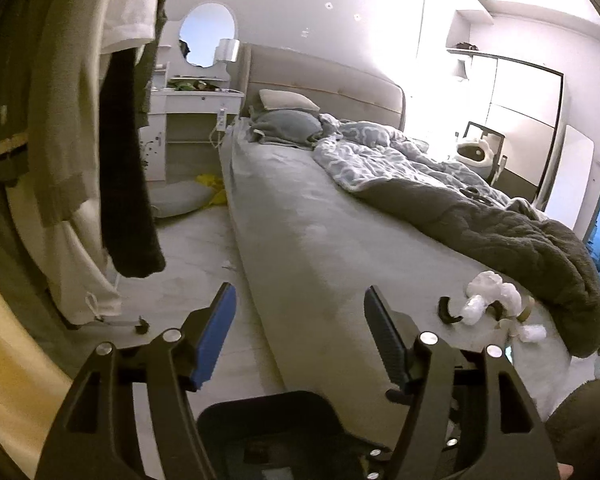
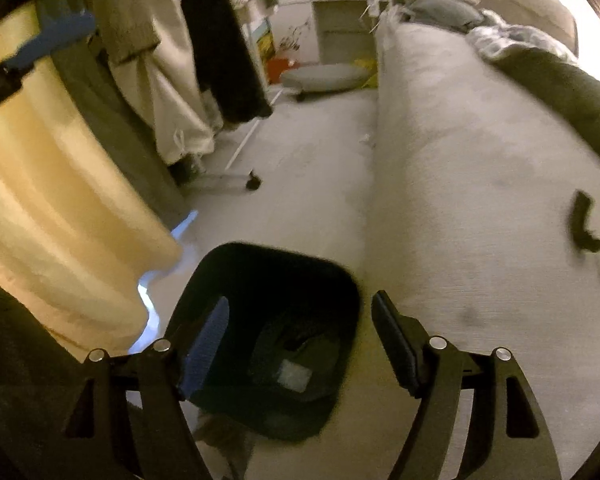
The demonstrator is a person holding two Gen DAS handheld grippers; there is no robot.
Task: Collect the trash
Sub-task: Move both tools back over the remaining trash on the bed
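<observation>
In the left wrist view, crumpled white wrappers and tissues lie on the grey bed near a dark blanket, with a black curved object beside them. My left gripper is open and empty, short of that pile and to its left, over the bed's edge. A black bin stands on the floor against the bed. My right gripper hangs open above the bin's mouth with nothing between its fingers. A small pale piece lies at the bin's bottom. The black curved object shows at the right.
Hanging clothes on a wheeled rack line the left side. A yellow curtain hangs by the bin. A floor cushion and white dresser with mirror stand beyond. The dark blanket covers the bed's right side.
</observation>
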